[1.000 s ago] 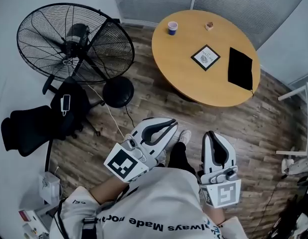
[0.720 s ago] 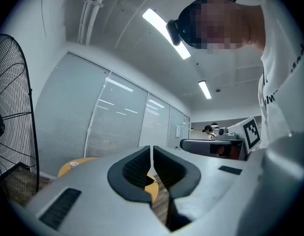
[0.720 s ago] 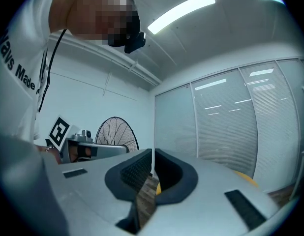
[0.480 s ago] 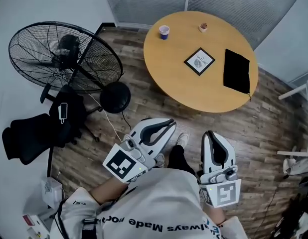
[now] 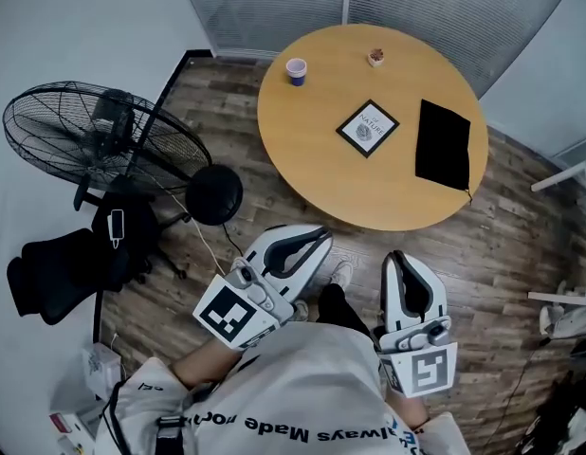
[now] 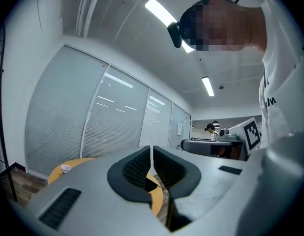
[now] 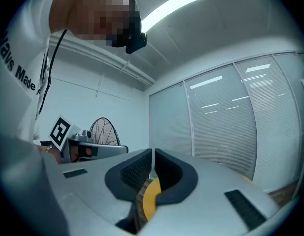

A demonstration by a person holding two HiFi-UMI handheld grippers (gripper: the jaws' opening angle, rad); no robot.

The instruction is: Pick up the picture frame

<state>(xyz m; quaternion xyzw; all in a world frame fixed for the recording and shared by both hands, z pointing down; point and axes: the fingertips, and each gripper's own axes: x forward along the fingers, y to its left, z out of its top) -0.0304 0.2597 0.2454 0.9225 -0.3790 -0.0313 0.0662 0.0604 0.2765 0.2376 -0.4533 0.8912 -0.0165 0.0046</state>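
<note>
Picture frame lies flat on the round table, beside a black pad, untouched. Left gripper and right gripper hang well short of it, jaws pressed together, nothing between them. Approach, grasp and lift all remain.

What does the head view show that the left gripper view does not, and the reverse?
Only the head view: the black-framed picture frame, the flat black rectangular pad beside it, and the black wire-caged floor fan. Only the left gripper view: the ceiling strip lights and a distant person. Both: the round wooden table, the small paper cup on it, and the left gripper, jaws together.
</note>
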